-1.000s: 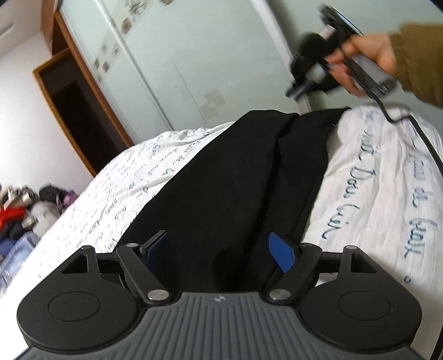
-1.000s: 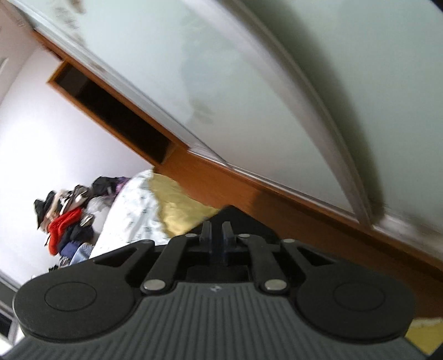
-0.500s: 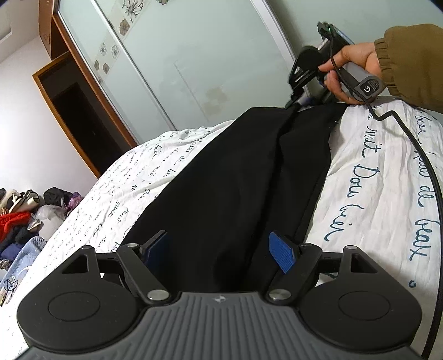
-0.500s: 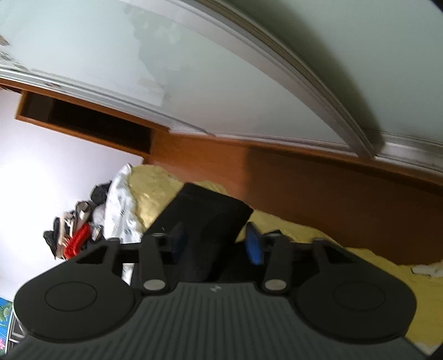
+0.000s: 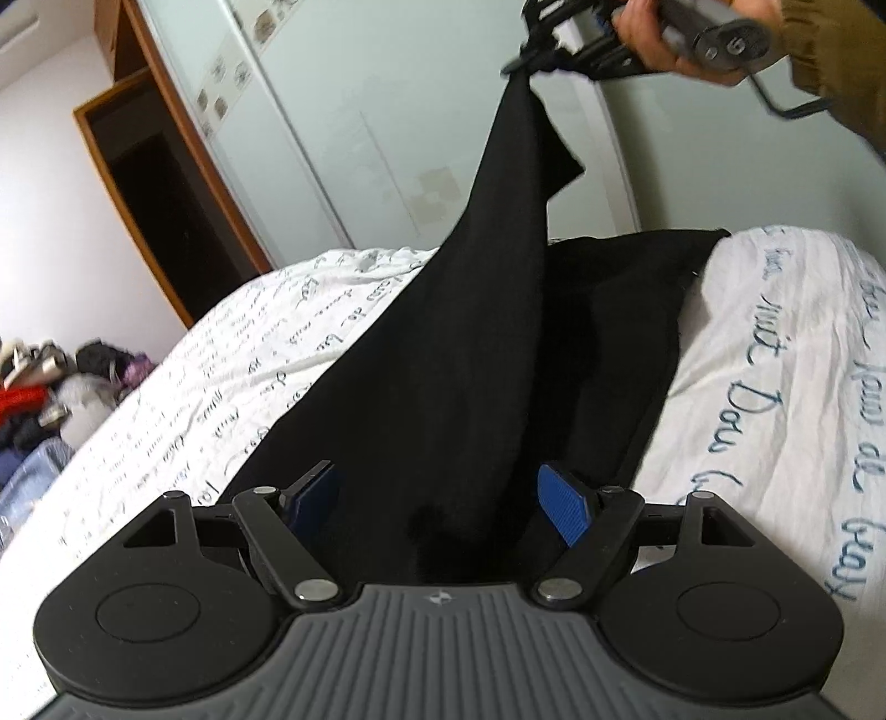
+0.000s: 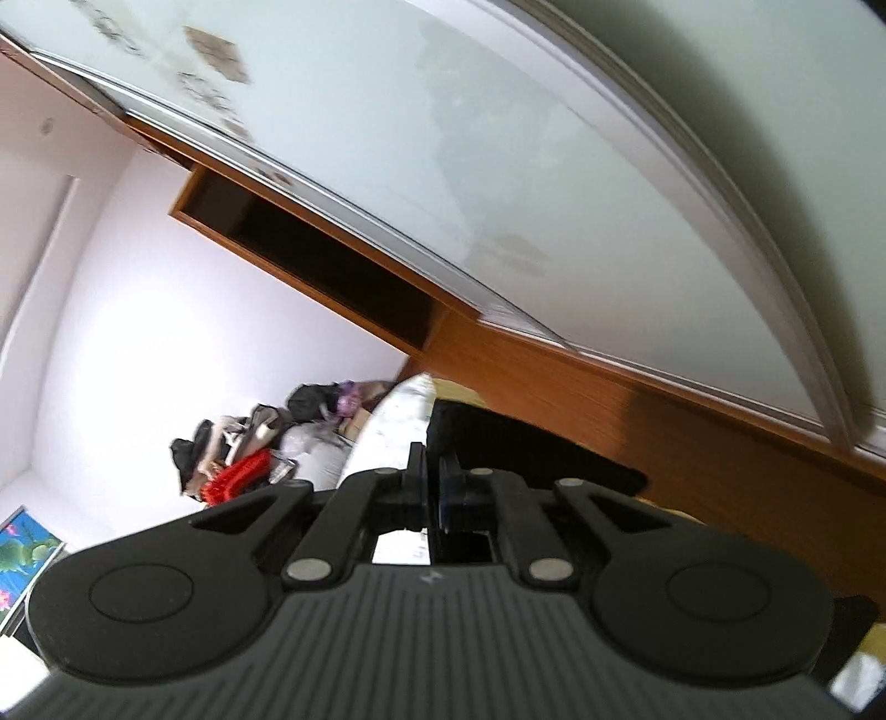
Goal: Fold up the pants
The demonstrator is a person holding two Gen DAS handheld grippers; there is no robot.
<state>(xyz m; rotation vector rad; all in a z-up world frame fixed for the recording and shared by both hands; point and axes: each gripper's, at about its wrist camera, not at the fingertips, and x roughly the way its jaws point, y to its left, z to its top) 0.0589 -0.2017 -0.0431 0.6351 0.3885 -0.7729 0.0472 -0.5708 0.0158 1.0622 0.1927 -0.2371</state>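
Left wrist view
- My left gripper (image 5: pixel 440 495): black two-finger tool with blue ribbed pads (image 5: pixel 563 503), fingers spread wide, closed on nothing; dark cloth lies between and under them.
- Black fabric pants (image 5: pixel 459 376): spread lengthwise along the bed, running from my left fingers toward the far edge. One leg end rises off the bed in a taut strip up to the top of the frame; the other leg lies flat just right of it.
- My right gripper (image 5: pixel 531 52): seen at the top edge, blurred, its tip pinched on the raised leg end.
- My right hand (image 5: pixel 662 41): wrapped round the grey handle, an olive-brown sleeve behind it.
- White quilted bedspread with blue handwriting print (image 5: pixel 775 376): beneath the pants, showing on both sides.
- Frosted-glass sliding wardrobe door with wooden frame (image 5: pixel 354 127): beyond the bed.
- Heap of mixed clothes and bags (image 5: pixel 50 387): at left, beside the bed.

Right wrist view
- My right gripper (image 6: pixel 433 479): fingers drawn almost together, a thin dark layer of the pants clamped between the pads.
- Black pants (image 6: pixel 526 443): hanging off the tips, stretching right and away.
- Wardrobe door (image 6: pixel 443 166): fills the upper frame, tilted.
- Clothes heap (image 6: pixel 260 437): low at left, against the pale wall.
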